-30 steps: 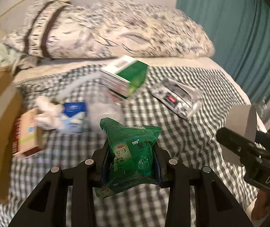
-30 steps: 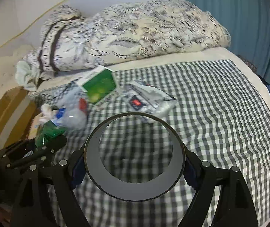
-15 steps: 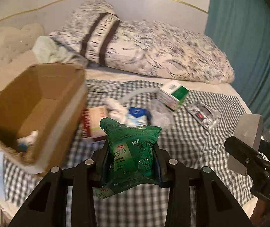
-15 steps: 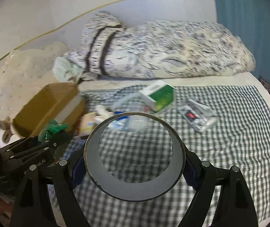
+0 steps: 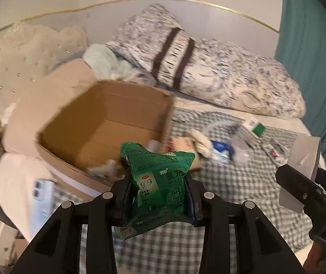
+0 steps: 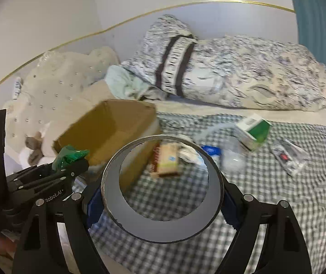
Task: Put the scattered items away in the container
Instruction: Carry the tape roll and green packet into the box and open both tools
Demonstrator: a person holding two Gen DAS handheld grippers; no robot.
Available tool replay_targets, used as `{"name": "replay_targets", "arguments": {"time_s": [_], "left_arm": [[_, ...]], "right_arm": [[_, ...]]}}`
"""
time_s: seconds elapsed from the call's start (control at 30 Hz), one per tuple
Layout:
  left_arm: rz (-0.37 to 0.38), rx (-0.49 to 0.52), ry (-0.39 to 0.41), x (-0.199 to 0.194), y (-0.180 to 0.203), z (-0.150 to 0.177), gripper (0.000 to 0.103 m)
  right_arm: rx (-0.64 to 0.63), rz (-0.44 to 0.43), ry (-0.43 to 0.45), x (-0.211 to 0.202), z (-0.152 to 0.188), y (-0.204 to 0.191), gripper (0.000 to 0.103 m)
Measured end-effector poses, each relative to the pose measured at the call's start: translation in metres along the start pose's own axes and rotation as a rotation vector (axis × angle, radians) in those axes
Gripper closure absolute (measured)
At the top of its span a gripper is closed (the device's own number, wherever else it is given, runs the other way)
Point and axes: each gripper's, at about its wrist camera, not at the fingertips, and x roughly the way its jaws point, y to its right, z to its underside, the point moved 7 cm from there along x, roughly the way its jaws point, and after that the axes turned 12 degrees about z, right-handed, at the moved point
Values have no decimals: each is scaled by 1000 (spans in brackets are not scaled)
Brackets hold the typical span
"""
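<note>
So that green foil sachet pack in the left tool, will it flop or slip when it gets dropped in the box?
The green foil sachet pack probably flops: its ends bulge and sag past the pads. Glossy film looks slippery, yet it is crumpled and pinched, so likely secure. Seems light.

a bed (image 6: 265, 205) covered with a green-and-white checked sheet carries an open cardboard box (image 5: 108, 123) at its left side, with small items blurred inside. scattered on the sheet just right of the box lie a tan and red carton (image 6: 166, 159), crumpled white tissue (image 5: 200, 138), a blue-and-white packet (image 5: 220, 149), a clear plastic bag (image 6: 232, 157), a green-and-white box (image 6: 253, 131) and a clear pouch with a red mark (image 6: 288, 156). a patterned duvet (image 6: 242, 75) is heaped along the head of the bed, a pale green cloth (image 6: 121, 83) beside it.
</note>
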Motion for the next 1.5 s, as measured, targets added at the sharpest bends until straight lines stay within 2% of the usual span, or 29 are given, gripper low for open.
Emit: {"name": "replay_targets", "arguments": {"time_s": [0.33, 0.67, 0.93, 1.23, 1.43, 1.5], "left_arm": [[-55, -77, 24, 0, -66, -13, 65], [-34, -110, 18, 28, -99, -21, 65], [8, -95, -2, 52, -107, -26, 65], [-23, -100, 4, 66, -112, -32, 65], [-5, -99, -4, 76, -112, -33, 65], [-8, -91, 2, 77, -111, -34, 54]], "right_arm": [[-92, -104, 4, 37, -34, -88, 20], [-116, -131, -20, 94, -57, -134, 20], [-121, -128, -56, 134, -61, -150, 20], [-135, -112, -89, 164, -59, -151, 20], [-127, -115, -98, 175, -61, -149, 20], [-122, -129, -93, 175, -63, -148, 20]]}}
